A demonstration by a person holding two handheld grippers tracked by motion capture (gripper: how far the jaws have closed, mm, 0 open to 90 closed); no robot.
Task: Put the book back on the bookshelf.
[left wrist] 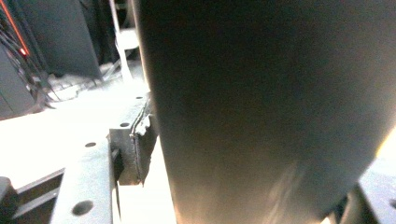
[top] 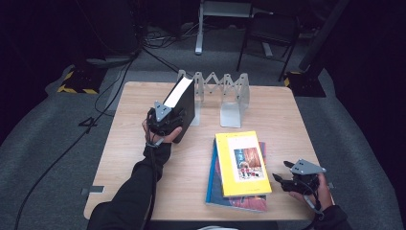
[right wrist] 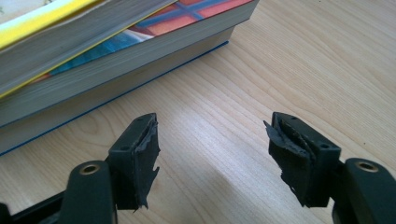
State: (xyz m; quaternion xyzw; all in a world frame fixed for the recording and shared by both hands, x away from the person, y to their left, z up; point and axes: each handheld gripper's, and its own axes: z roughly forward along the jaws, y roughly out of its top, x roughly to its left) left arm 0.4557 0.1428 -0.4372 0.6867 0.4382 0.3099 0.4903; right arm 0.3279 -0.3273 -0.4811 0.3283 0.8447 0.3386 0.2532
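A thick black book (top: pixel 184 105) stands tilted on its edge at the back left of the wooden table (top: pixel 139 158), pages facing up. My left gripper (top: pixel 165 120) is shut on its near end. In the left gripper view the dark cover (left wrist: pixel 271 102) rises close between the jaws, one pad (left wrist: pixel 140 149) beside it. A yellow book (top: pixel 242 163) lies flat on a blue book (top: pixel 213 189) at the front right. My right gripper (top: pixel 283 176) rests open just right of that stack, and in its own view (right wrist: pixel 212 158) it holds nothing, the stack (right wrist: pixel 93 60) just ahead.
A folding metal book rack (top: pixel 225 93) stands at the table's back middle, right beside the black book. Cables (top: pixel 62 148) trail over the grey floor on the left. A chair (top: pixel 270 33) and a table leg stand farther back.
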